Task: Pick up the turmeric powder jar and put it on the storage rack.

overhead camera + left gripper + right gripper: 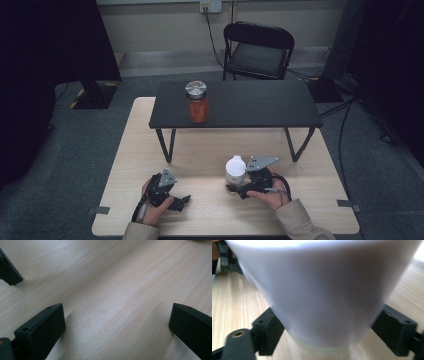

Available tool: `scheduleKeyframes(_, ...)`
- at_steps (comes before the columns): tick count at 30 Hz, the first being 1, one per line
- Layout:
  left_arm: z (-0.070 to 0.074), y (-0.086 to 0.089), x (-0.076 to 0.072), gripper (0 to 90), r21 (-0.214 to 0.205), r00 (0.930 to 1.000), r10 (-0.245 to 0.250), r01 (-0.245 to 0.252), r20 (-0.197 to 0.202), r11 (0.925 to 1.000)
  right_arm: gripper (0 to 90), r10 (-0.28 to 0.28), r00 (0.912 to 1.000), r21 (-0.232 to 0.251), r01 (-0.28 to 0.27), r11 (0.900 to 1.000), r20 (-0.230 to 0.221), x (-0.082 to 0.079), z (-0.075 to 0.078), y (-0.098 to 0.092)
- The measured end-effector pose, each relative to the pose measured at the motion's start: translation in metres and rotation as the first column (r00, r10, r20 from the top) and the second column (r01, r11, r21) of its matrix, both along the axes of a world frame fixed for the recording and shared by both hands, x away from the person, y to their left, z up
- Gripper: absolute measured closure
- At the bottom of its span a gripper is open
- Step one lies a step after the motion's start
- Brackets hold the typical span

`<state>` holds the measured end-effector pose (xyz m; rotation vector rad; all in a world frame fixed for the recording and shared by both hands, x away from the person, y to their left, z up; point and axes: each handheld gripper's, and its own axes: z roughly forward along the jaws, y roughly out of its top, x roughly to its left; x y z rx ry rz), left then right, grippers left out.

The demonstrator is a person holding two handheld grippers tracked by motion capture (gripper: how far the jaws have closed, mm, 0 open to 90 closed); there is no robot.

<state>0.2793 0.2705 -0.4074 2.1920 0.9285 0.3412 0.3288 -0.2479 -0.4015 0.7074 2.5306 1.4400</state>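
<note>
My right gripper (234,188) has its two black fingers (268,331) closed against the lower sides of the white plastic cup (235,169), one on each flank; in the right gripper view the cup's pale wall (322,295) bulges up between them and both pads sit flush on it. The cup stands upright on the light wooden desk (200,150), right of its middle and in front of the low black metal-legged bench (235,103) that stands across the desk's far half. My left gripper (186,199) lies near the desk's front edge, well apart from the cup, its fingers (42,330) spread wide with bare wood between them. On the bench's left part stands a glass jar of orange-red contents with a silver lid (198,102). Beyond the desk I see a black folding chair (257,50).
</note>
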Motion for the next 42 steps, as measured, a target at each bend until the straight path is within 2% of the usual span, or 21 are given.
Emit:
scheduleKeyframes(5, 0.000, 0.000, 0.000, 0.0, 0.000, 1.0000, 0.000, 0.000, 0.000, 1.0000, 23.7, 0.020, 0.9998, 0.019, -0.020, 0.9996, 0.007, 0.002, -0.005, 0.002)
scheduleKeyframes(9, 0.000, 0.000, 0.000, 0.1, 0.000, 1.0000, 0.000, 0.000, 0.000, 1.0000, 27.6, 0.012, 0.9998, 0.034, -0.012, 0.9993, 0.018, 0.001, -0.010, 0.001)
scheduleKeyframes(16, 0.000, 0.000, 0.000, 0.0, 0.000, 1.0000, 0.000, 0.000, 0.000, 1.0000, 28.4, 0.005, 0.9995, 0.057, -0.007, 0.9984, 0.032, -0.002, -0.015, -0.002)
scheduleKeyframes(20, 0.000, 0.000, 0.000, 0.0, 0.000, 1.0000, 0.000, 0.000, 0.000, 1.0000, 29.0, 0.003, 0.9991, 0.037, -0.005, 0.9993, 0.041, -0.004, -0.012, 0.000)
scheduleKeyframes(26, 0.000, 0.000, 0.000, 0.0, 0.000, 1.0000, 0.000, 0.000, 0.000, 1.0000, 29.2, -0.015, 0.9993, 0.041, 0.013, 0.9991, 0.035, -0.006, -0.011, -0.002)
scheduleKeyframes(34, 0.000, 0.000, 0.000, 0.0, 0.000, 1.0000, 0.000, 0.000, 0.000, 1.0000, 29.3, -0.012, 0.9997, 0.019, 0.011, 0.9998, 0.023, -0.007, 0.001, -0.009)
scheduleKeyframes(42, 0.000, 0.000, 0.000, 0.0, 0.000, 1.0000, 0.000, 0.000, 0.000, 1.0000, 29.4, 0.006, 0.9998, 0.014, -0.006, 0.9999, 0.020, -0.007, 0.022, -0.017)
